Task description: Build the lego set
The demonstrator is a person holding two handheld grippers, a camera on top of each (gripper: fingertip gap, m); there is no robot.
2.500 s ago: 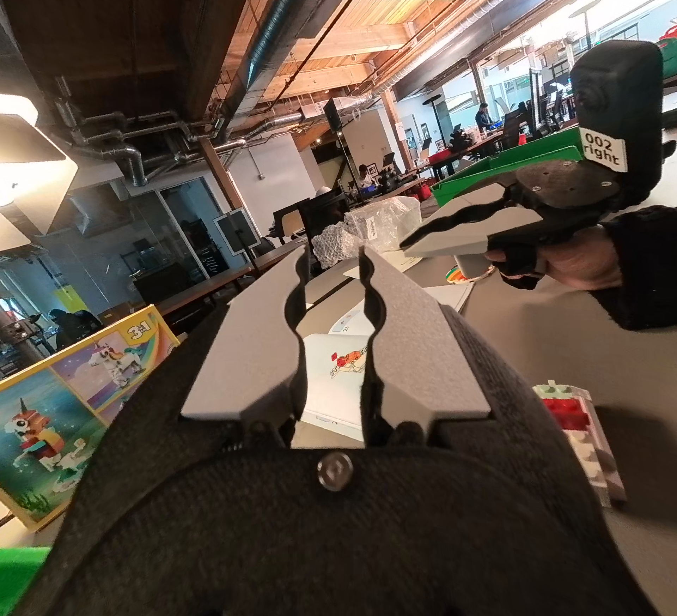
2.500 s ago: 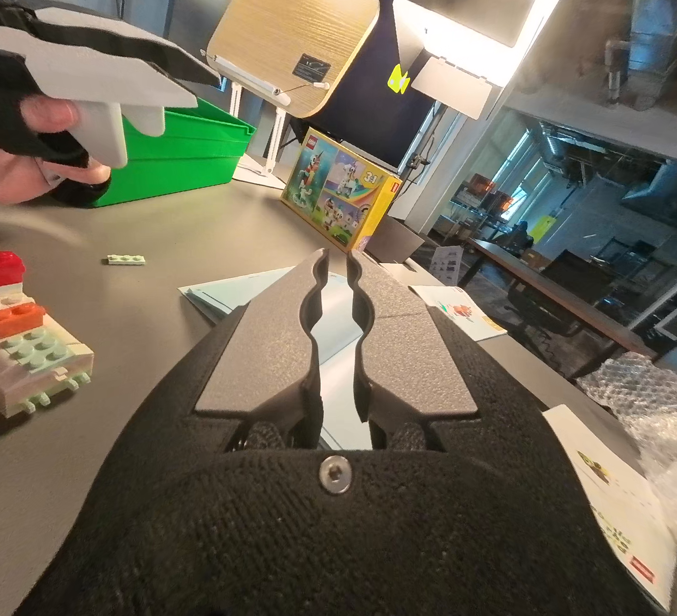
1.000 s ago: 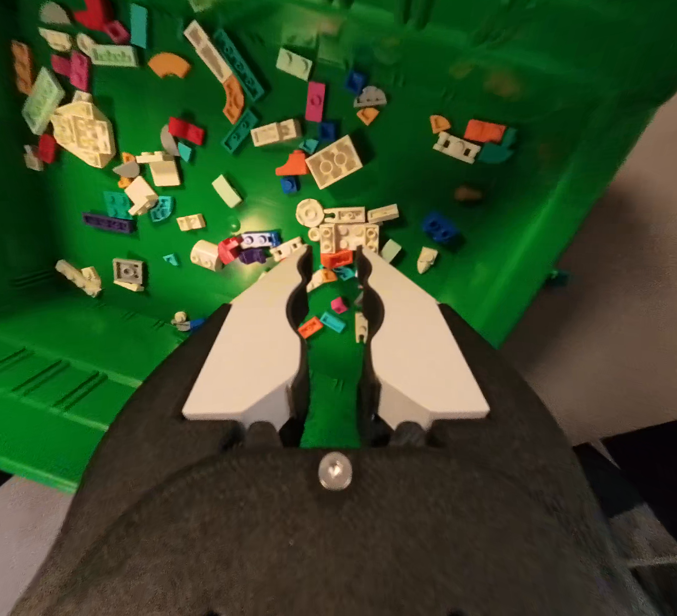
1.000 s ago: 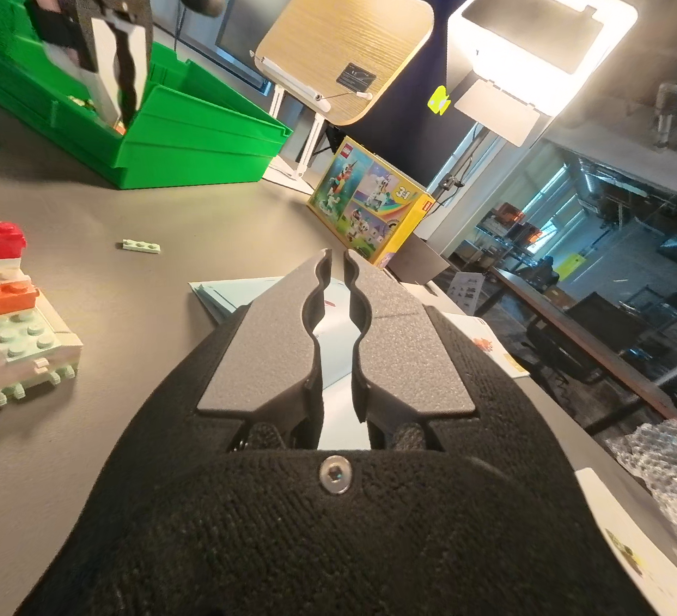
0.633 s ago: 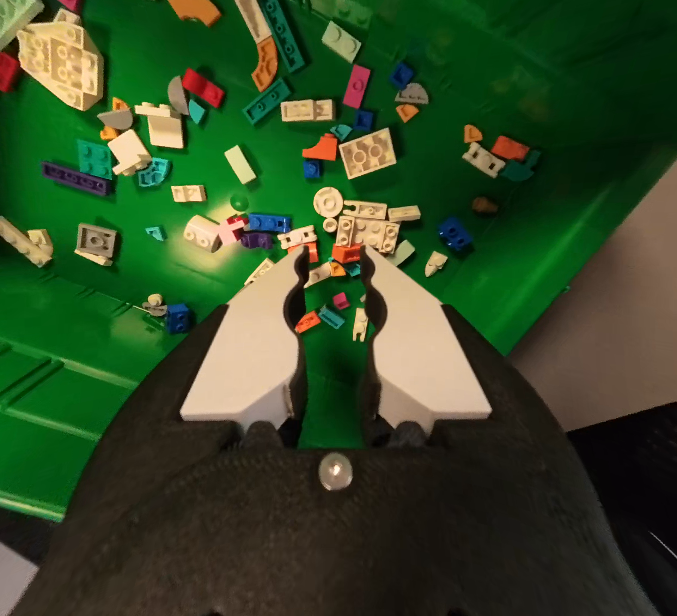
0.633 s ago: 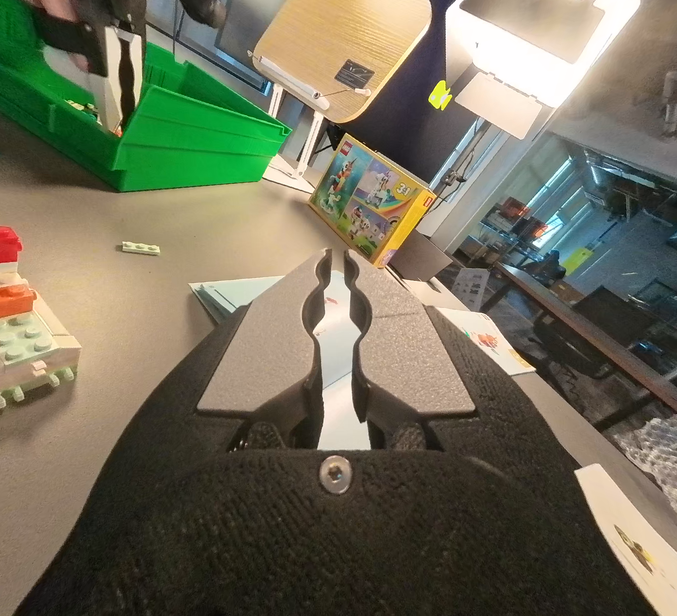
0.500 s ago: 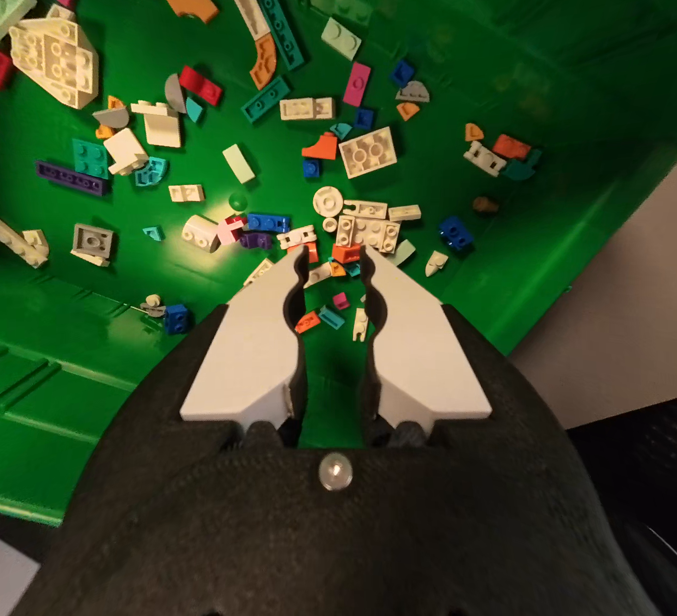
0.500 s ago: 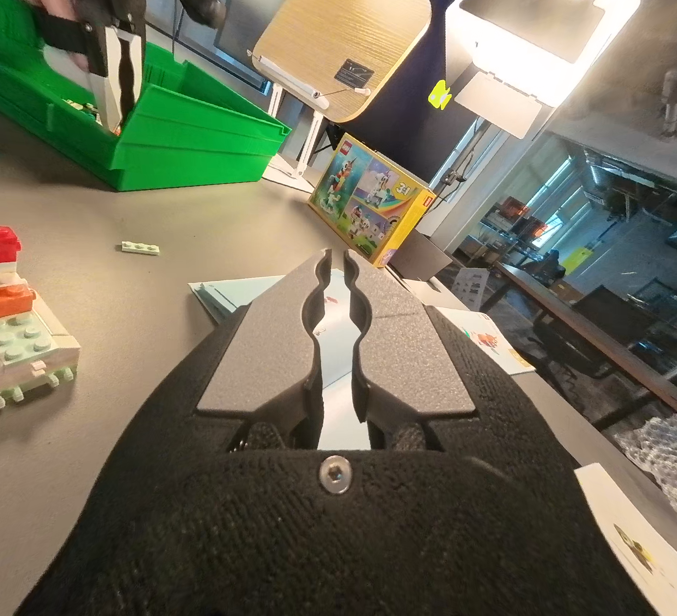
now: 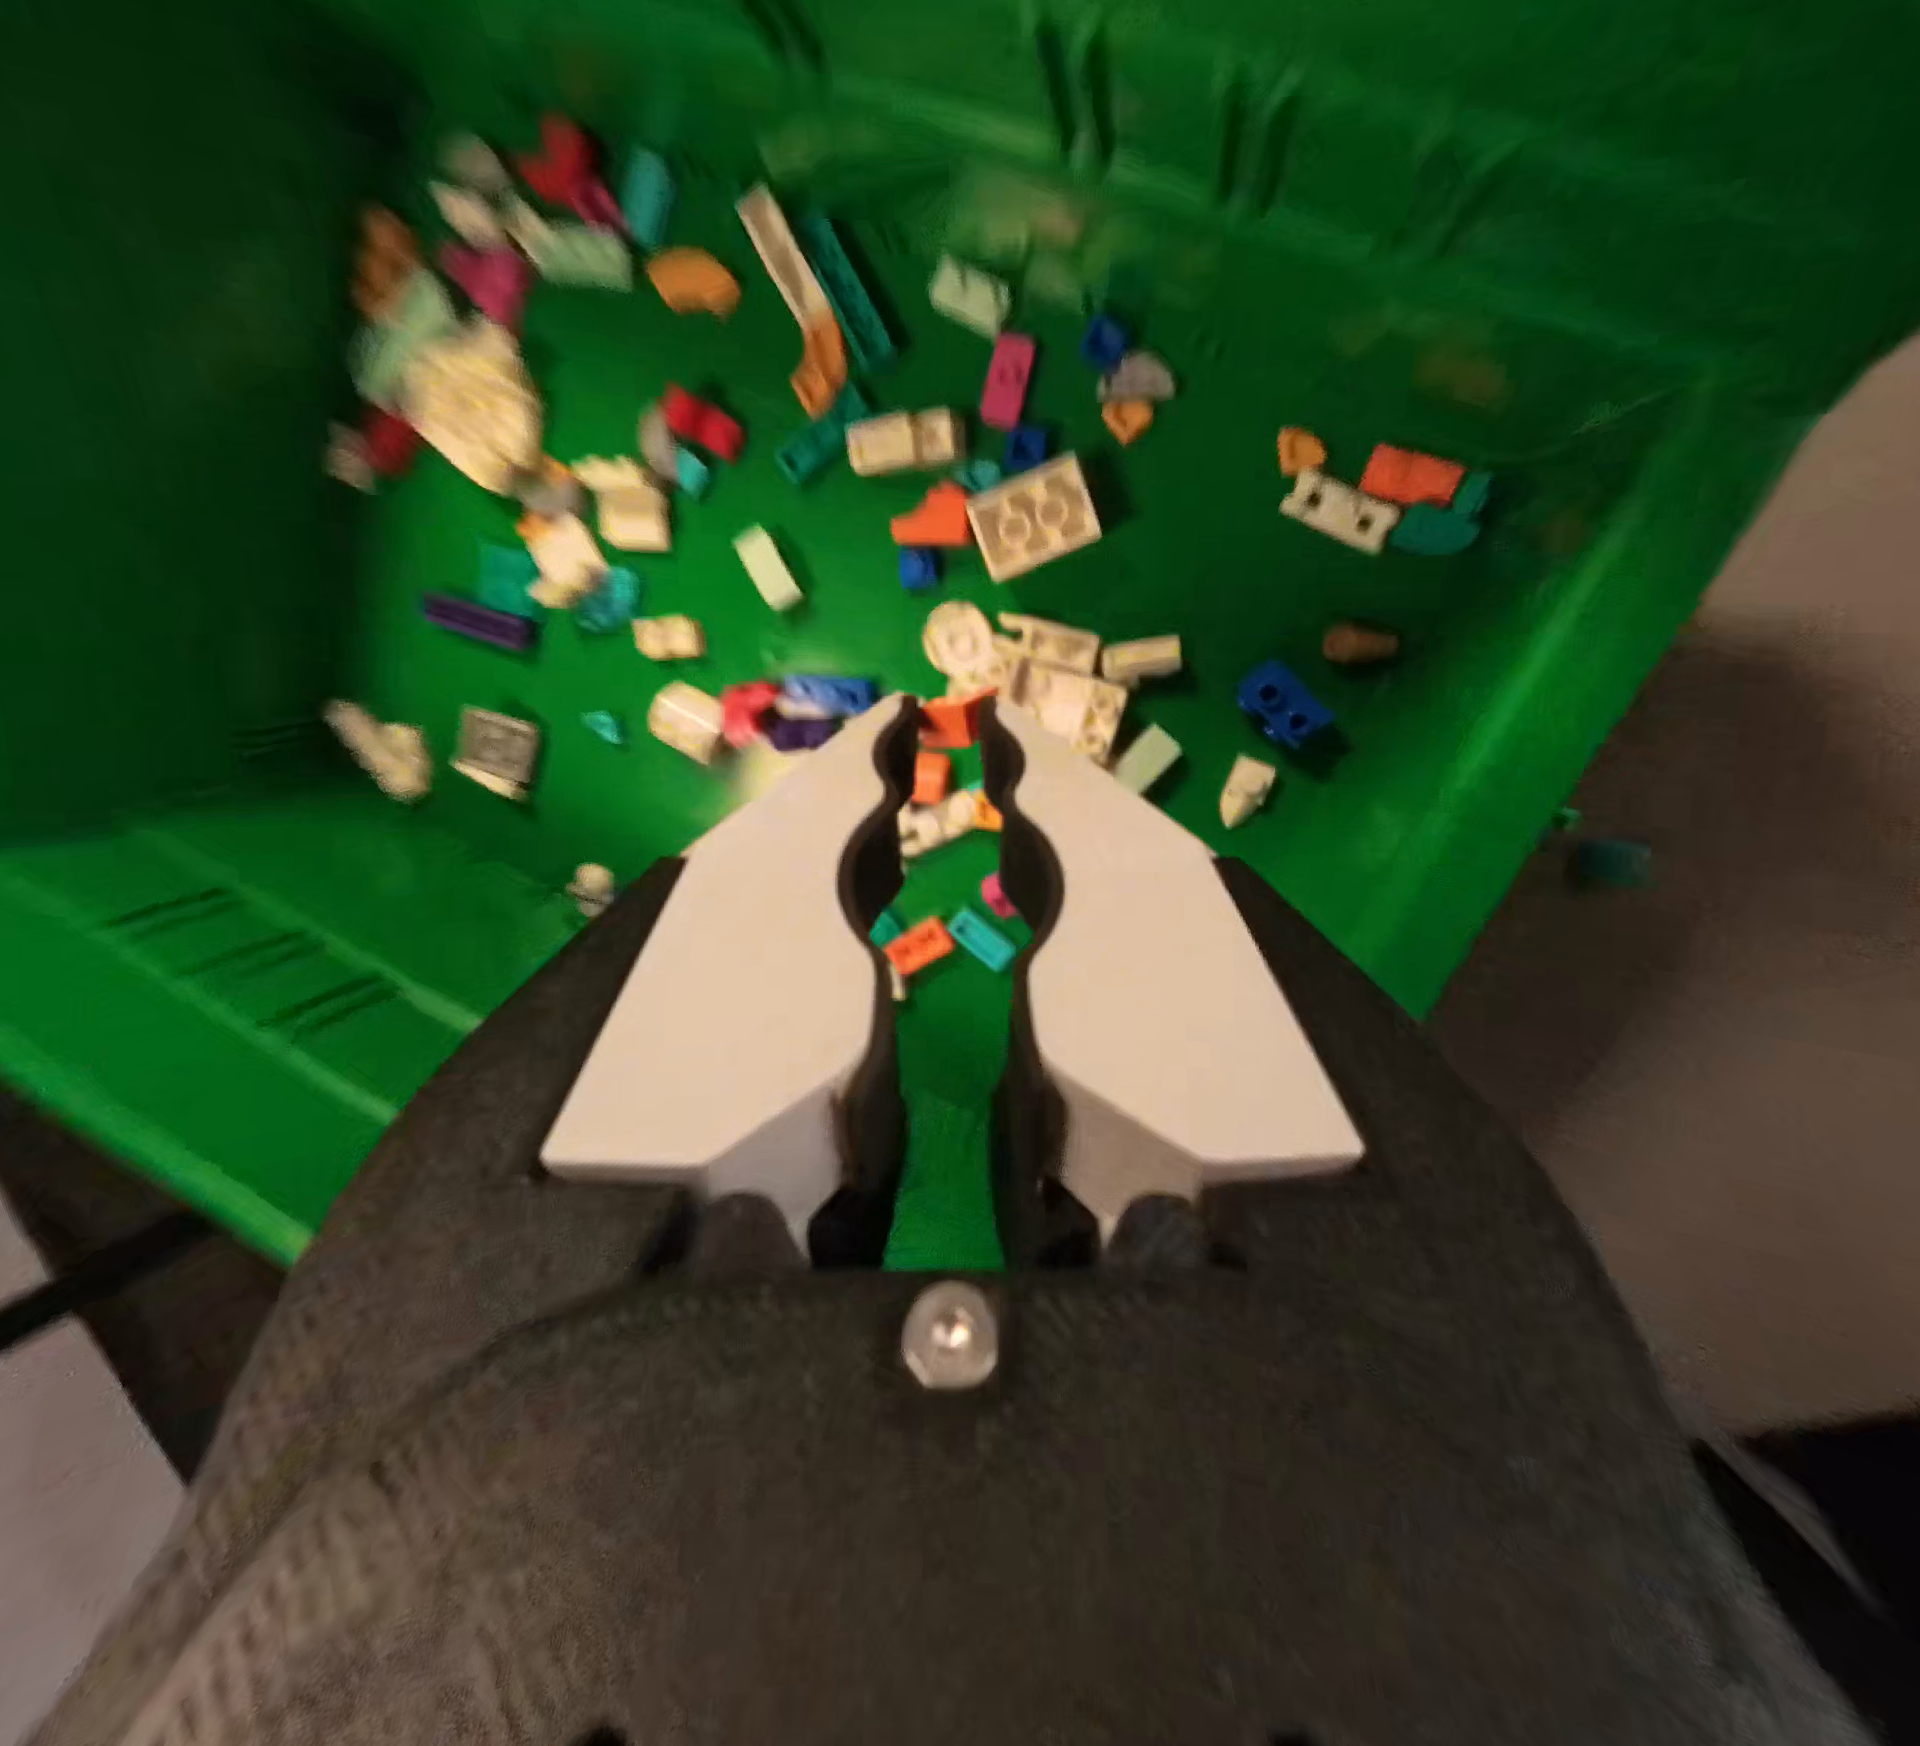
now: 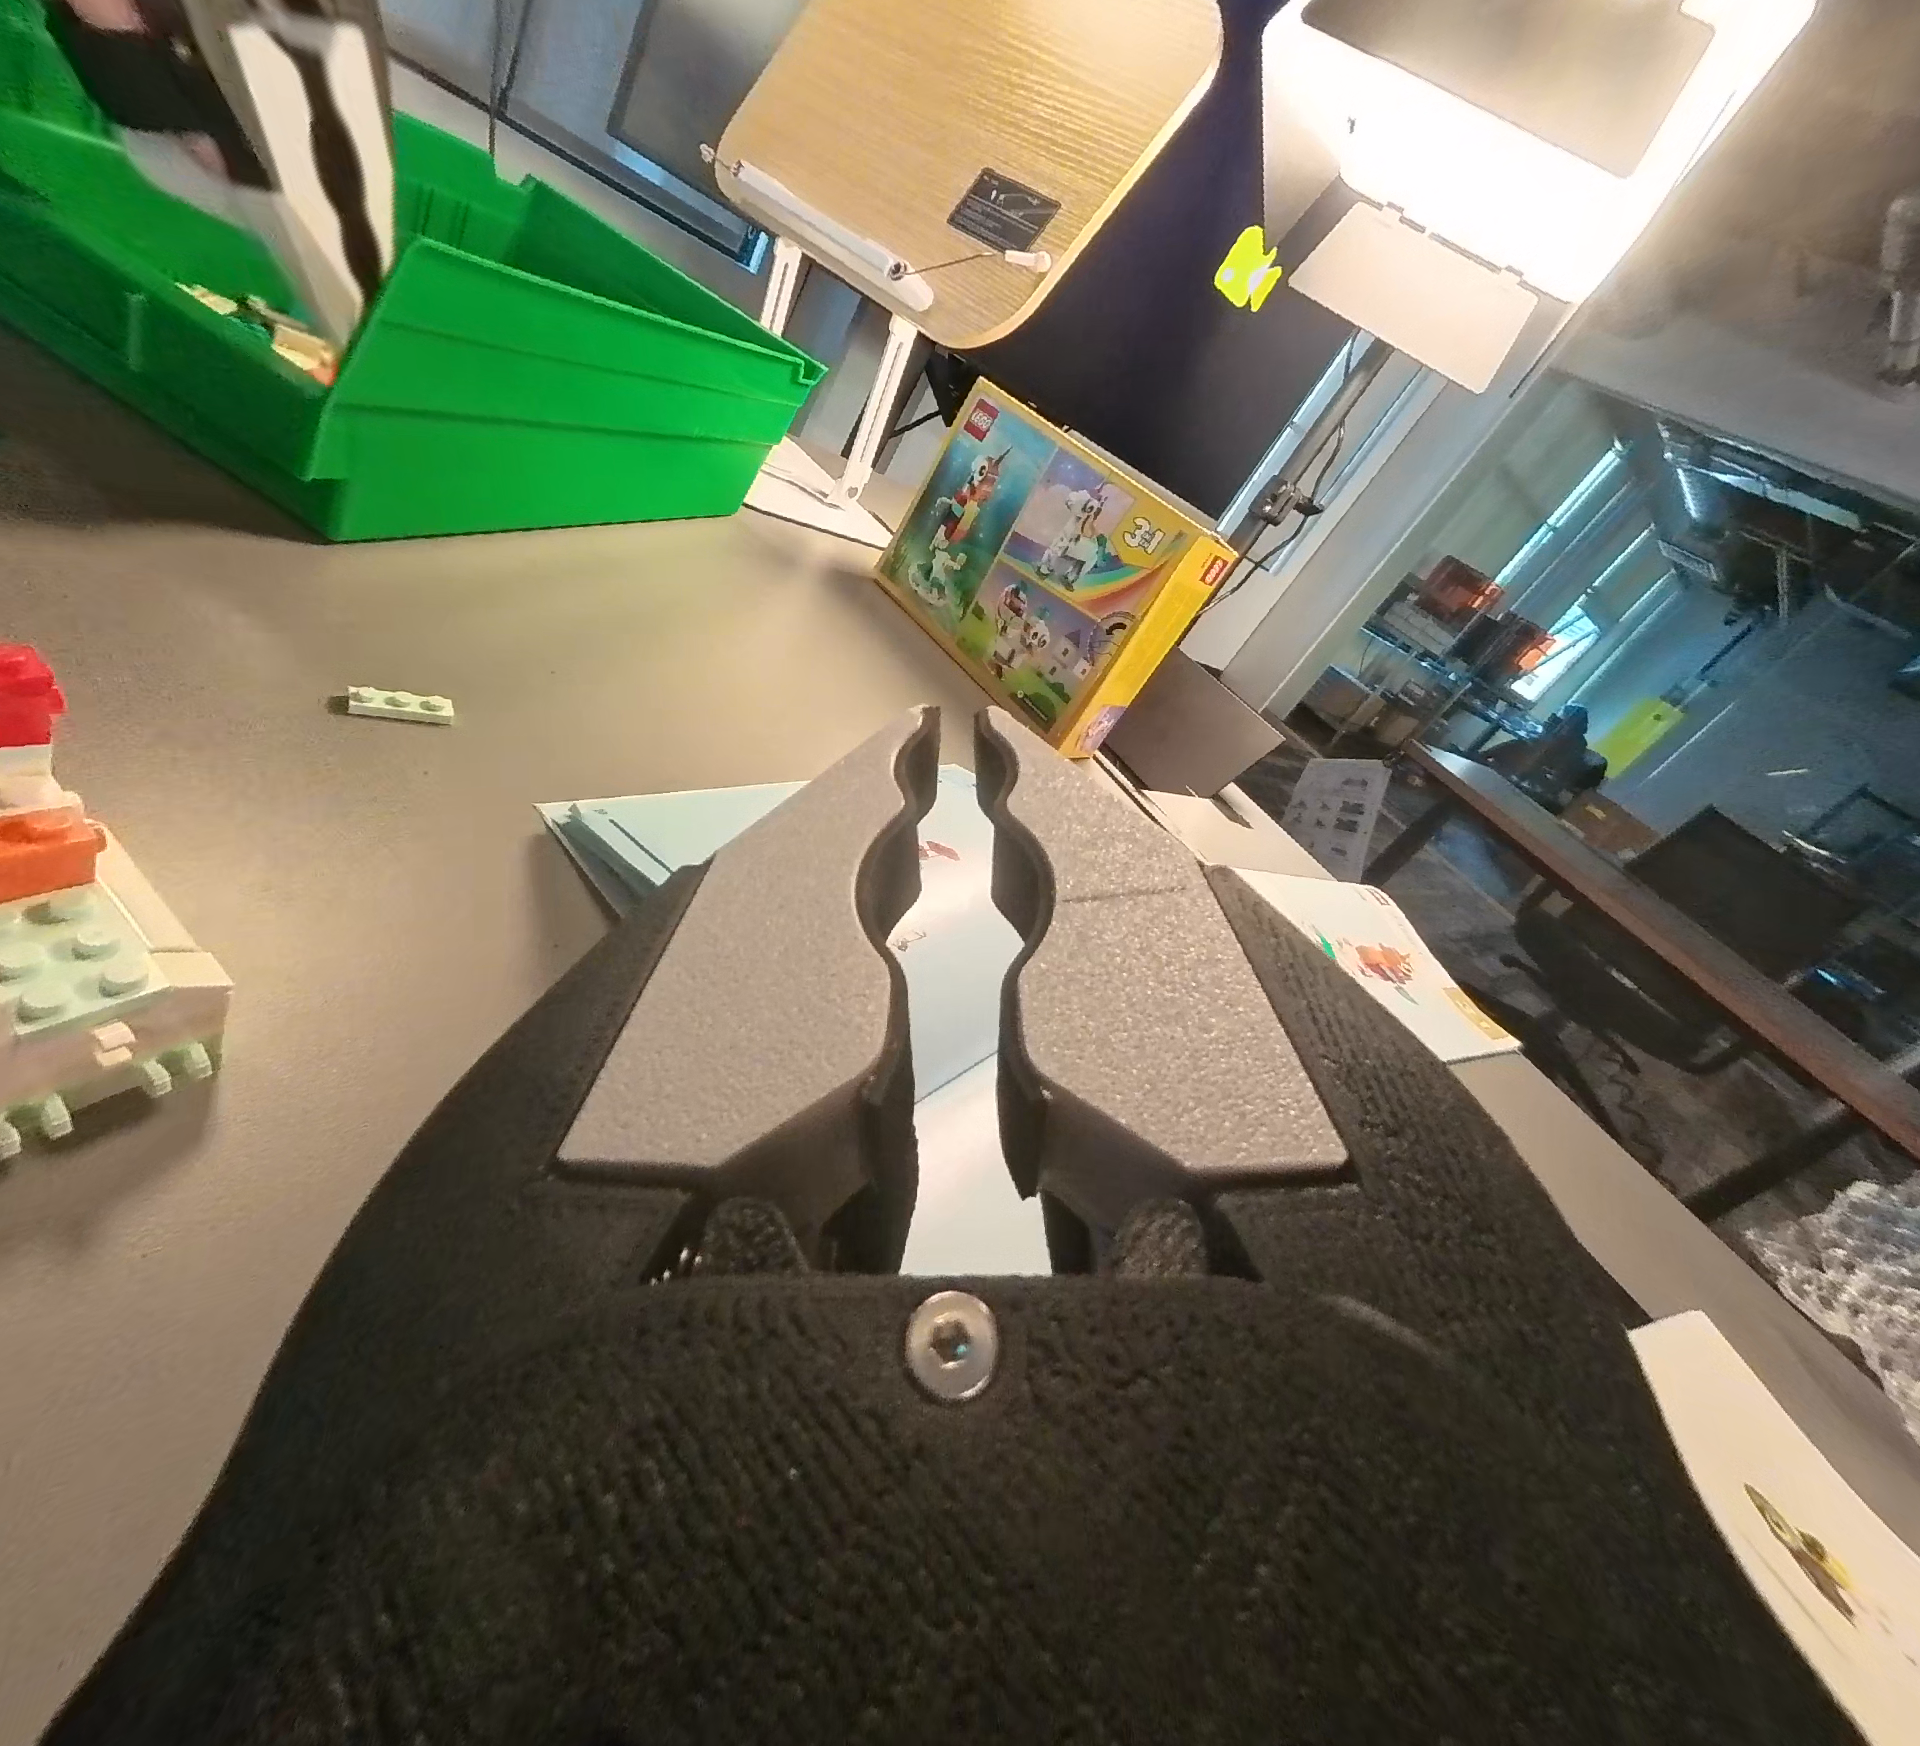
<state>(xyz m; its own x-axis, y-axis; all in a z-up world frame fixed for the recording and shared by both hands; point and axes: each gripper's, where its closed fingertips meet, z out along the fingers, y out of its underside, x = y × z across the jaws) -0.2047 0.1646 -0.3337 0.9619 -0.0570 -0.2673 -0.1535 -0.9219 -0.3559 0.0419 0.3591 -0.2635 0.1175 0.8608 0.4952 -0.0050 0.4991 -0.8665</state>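
- The left gripper [image 9: 951,717] points down into the green bin [image 9: 1558,761]. Its two fingers pinch a small orange brick [image 9: 954,722] at their tips.
- The picture there is blurry, so I cannot tell if the orange brick is off the bin floor or touching it.
- Many loose bricks [image 9: 727,470] of many colours lie all over the bin floor. A white flat brick [image 9: 1034,515] lies just past the fingertips, and a blue brick [image 9: 1283,714] lies to the right, near the bin wall.
- In the right wrist view, the green bin [image 10: 520,439] sits at the far left part of the desk [image 10: 416,844], with the left gripper [image 10: 348,283] dipping into it.
- The right gripper [image 10: 956,728] hangs low over the desk. Its fingers are a little apart and hold nothing.
- Under it lies a pale blue booklet [image 10: 634,839].
- The part-built lego model [image 10: 62,948] stands at the left edge of the desk, with red and orange bricks on top.
- A thin pale green plate [image 10: 400,705] lies alone on the desk between the model and the bin.
- The lego box [image 10: 1049,590] stands at the far edge of the desk, beside a wooden book stand [image 10: 966,117].
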